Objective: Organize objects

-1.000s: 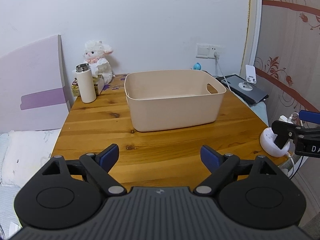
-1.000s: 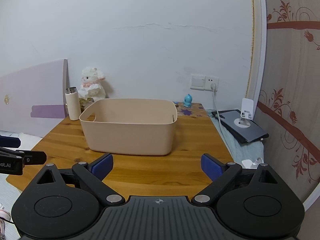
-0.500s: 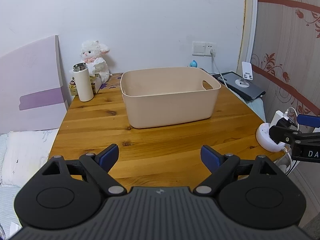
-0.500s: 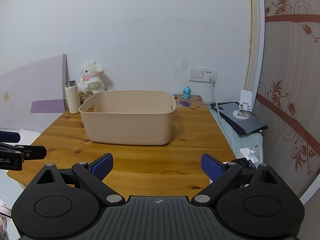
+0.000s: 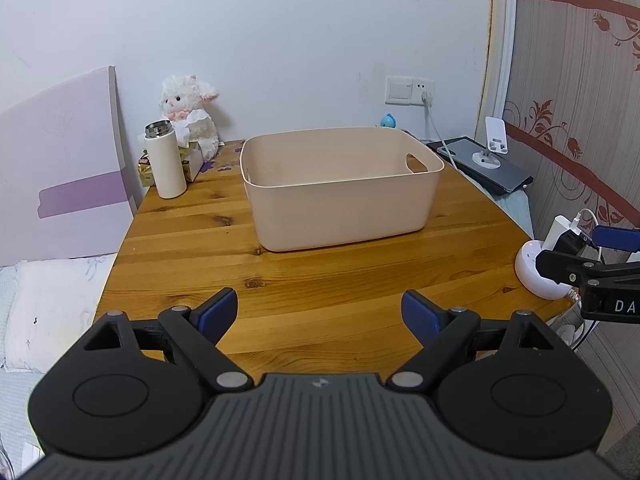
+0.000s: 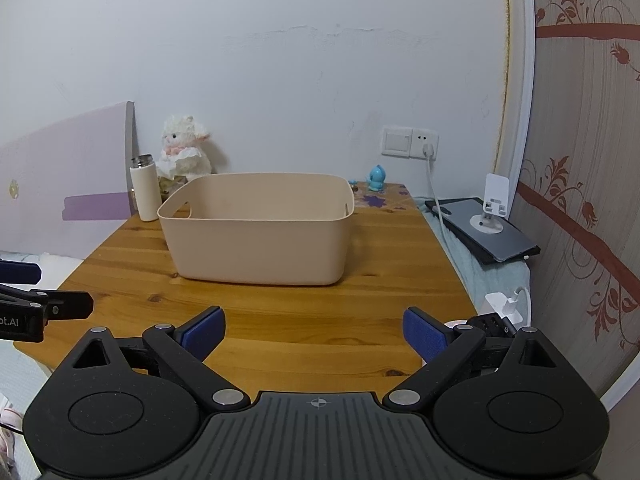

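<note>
Ahead of my spread jaws lies a wooden table [image 5: 320, 280]. A beige bin [image 5: 340, 188] stands on it straight ahead. Beyond and left of my jaws stand a white flask [image 5: 165, 160] and a plush lamb [image 5: 188, 116]; far right, a small blue figurine [image 6: 376, 178].

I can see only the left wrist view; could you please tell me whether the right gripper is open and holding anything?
Observer: The right gripper is open, with nothing between its fingers.
Operator: Thank you. Does the bin hide anything at the back of the table from me?
Observer: Yes. A tiny item, too small to identify, stands just left of the blue toy, behind the far right corner of the beige bin.
Operator: Does the bin have a handle hole at its left end too?
Observer: Yes, a cutout shows in that end wall, on the side toward the white bottle.
</note>
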Demonstrator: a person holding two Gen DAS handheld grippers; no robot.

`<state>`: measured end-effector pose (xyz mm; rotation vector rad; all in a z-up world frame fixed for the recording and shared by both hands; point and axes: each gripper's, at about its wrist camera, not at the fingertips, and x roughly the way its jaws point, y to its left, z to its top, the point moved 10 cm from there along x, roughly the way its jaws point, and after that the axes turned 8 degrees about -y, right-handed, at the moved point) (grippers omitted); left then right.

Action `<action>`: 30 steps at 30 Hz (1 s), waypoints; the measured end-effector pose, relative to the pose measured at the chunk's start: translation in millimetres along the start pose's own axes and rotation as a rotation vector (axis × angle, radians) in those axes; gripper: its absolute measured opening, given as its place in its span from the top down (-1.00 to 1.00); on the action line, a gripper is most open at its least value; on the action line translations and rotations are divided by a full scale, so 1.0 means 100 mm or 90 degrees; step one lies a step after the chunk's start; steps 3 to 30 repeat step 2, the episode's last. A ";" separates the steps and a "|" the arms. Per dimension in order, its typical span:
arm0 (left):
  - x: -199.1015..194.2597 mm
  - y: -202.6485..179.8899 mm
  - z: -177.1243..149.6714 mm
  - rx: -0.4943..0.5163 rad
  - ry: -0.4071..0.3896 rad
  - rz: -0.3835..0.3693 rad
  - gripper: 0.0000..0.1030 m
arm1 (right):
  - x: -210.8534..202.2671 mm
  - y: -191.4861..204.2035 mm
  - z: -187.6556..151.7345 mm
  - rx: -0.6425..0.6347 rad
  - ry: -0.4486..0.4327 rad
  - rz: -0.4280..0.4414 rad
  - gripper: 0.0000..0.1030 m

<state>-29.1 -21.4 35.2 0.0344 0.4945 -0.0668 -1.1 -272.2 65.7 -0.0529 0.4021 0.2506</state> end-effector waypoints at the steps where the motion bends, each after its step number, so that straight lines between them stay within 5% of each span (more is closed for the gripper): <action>1: 0.01 0.00 0.00 0.000 0.001 0.000 -0.74 | 0.01 -0.01 0.00 0.001 0.000 0.000 -0.88; 30: 0.01 0.00 0.00 -0.001 0.002 -0.001 -0.74 | 0.02 -0.01 0.00 0.002 0.001 0.000 -0.88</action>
